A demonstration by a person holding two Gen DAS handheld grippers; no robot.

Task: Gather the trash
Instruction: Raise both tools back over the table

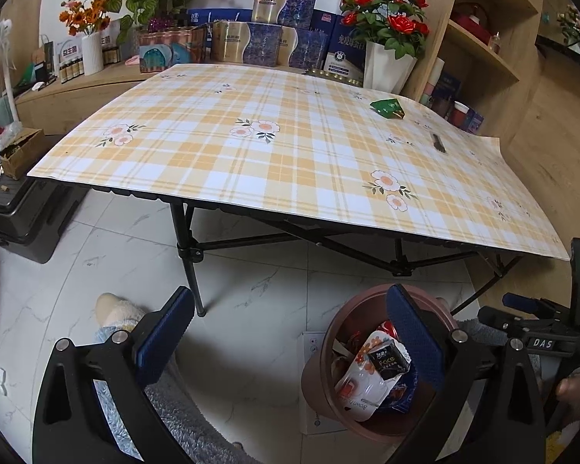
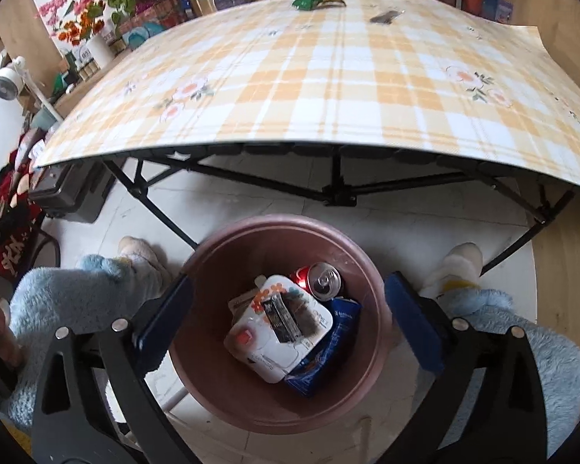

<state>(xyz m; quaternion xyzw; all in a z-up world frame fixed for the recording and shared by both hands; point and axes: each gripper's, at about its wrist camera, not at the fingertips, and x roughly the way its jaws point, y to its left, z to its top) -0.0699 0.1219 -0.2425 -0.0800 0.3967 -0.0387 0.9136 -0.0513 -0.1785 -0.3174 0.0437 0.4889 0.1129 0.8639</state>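
1. Judged step: dropping trash into the round brown plastic bin (image 2: 278, 398) on the pale marble-look floor, near side of the table; load inside already, so release looks done.
2. To do it well: keep the right gripper (image 2: 286, 315) centred over the bin mouth until nothing hangs from the pads, then lift straight up to avoid clipping the rim.
3. Right gripper: blue-padded fingers (image 2: 413, 328) spread as wide as seen, one either side of the bin, nothing between them, pads clear of the contents.
4. Left gripper (image 1: 290, 340): fingers wide apart too, empty; right pad (image 1: 413, 340) overlapping the bin in view, contact impossible to confirm.
5. In the bin: a white blister-type package with orange dots (image 2: 278, 328), a small dark sachet (image 2: 282, 317) lying on it, a red drink can (image 2: 319, 278) at the far side, a blue foil wrapper (image 2: 328, 344) to the right.
6. Left on the yellow-and-white plaid tablecloth with flower prints (image 1: 251, 170): a crumpled green foil wrapper (image 1: 386, 108) at the far right, and a small dark flat strip (image 1: 439, 143) nearer, also right.
7. Next, by judgement: reach for the green wrapper with whichever hand is closer, pinching at a raised fold, since flat foil slips.
8. Risk: the thin dark strip lies flat; likely needing a slide toward the table edge before pinching.
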